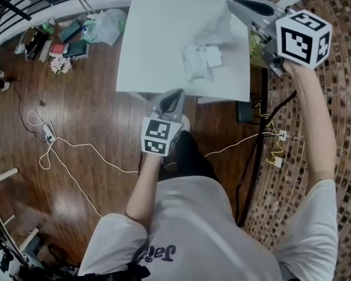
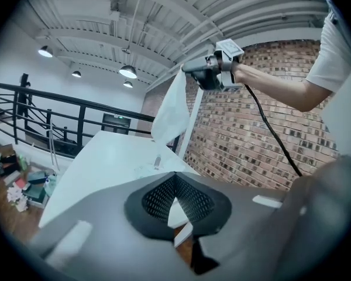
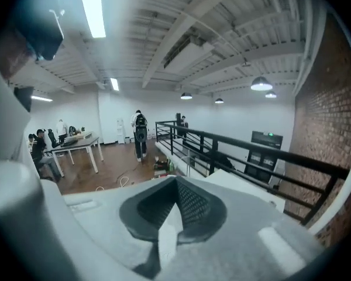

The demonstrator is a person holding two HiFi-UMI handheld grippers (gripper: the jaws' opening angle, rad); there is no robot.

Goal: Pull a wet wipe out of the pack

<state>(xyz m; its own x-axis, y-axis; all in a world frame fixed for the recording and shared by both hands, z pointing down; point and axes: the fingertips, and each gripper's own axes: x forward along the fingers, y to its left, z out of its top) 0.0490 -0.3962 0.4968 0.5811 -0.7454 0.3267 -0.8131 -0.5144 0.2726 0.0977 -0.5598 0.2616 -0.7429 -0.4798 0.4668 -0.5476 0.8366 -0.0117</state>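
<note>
**Wipe pinched in my right claw, pack lying on the table**

My right gripper (image 1: 234, 3) is up over the far right corner of the white table (image 1: 158, 40). Its jaws are pressed together on a wet wipe (image 2: 171, 107) — in the right gripper view a thin white strip of it runs down between them. Seen from the left gripper view, the wipe hangs from the jaw tips as a long, limp sheet, widening toward the bottom. Its lower edge ends just above the pack (image 1: 198, 62). I cannot tell whether it touches the pack or hangs free.

The pack lies flat on the right half of the table. It is a crinkled pale packet with a white flap (image 1: 213, 56) folded open on its right side. In the left gripper view a small tuft (image 2: 157, 161) stands up from its top — too small for me to say what it is.

My left gripper (image 1: 176, 93) sits low at the near edge of the table, short of the pack and not touching it. Its jaws are closed tip to tip on nothing. Only table and floor (image 1: 76, 133) show through the gap behind the tips.
</note>
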